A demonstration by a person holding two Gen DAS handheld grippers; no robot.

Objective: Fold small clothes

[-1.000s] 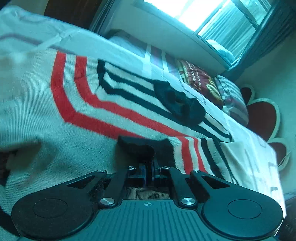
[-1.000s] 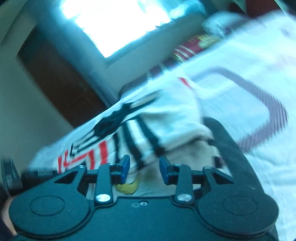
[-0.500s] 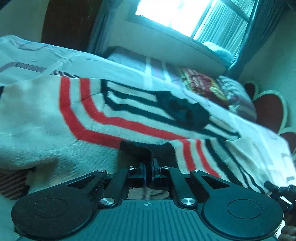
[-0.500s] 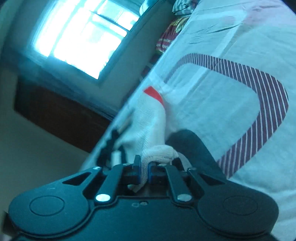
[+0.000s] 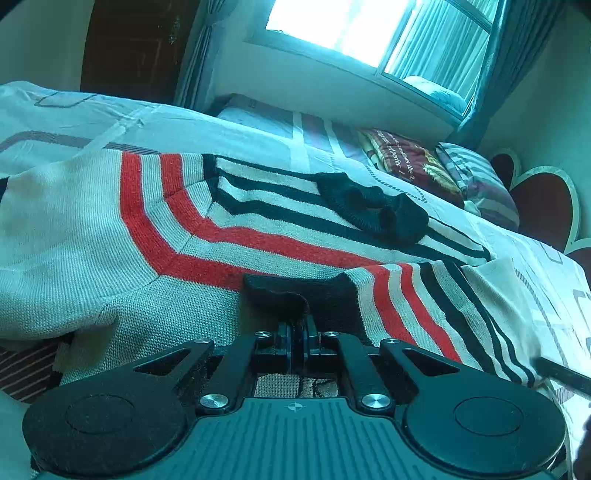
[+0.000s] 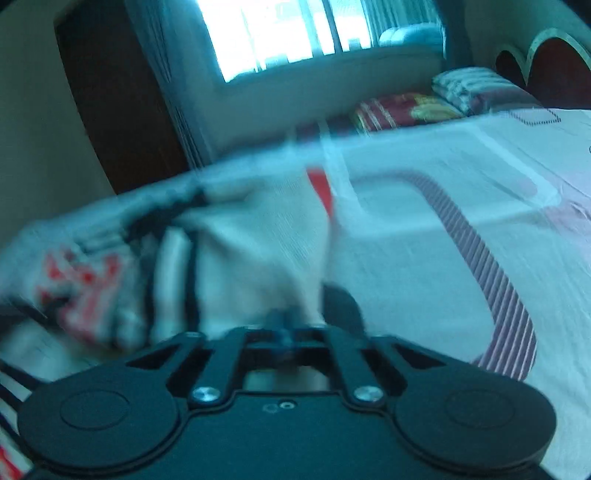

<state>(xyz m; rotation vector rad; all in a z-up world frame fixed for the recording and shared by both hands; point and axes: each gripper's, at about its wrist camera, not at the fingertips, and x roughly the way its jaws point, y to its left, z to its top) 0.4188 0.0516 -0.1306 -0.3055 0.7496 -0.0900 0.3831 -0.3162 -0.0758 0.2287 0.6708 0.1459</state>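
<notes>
Lying spread across the bed [image 5: 258, 125], the striped sweater [image 5: 110, 229] runs its long axis from the near left toward the far right of the left camera's view, its black collar [image 5: 373, 210] pointing toward the pillows [image 5: 476, 181] by the window [image 5: 354, 26]. The left gripper [image 5: 296, 332] has its jaws pressed together on a dark cuff [image 5: 280, 299] at the sweater's near edge, the sleeve folded over the body beside it. In the right camera's view, which is blurred, the right gripper [image 6: 282, 330] is clamped fully on a bunched cream fold of the sweater [image 6: 258, 258], with red and black stripes crumpled to its left and bare patterned bedsheet [image 6: 443, 240] to its right. A second ago the right jaws stood apart with the cloth just ahead of them; they have since pinched the knit. The left grip is unchanged, though that view now sits more level.
</notes>
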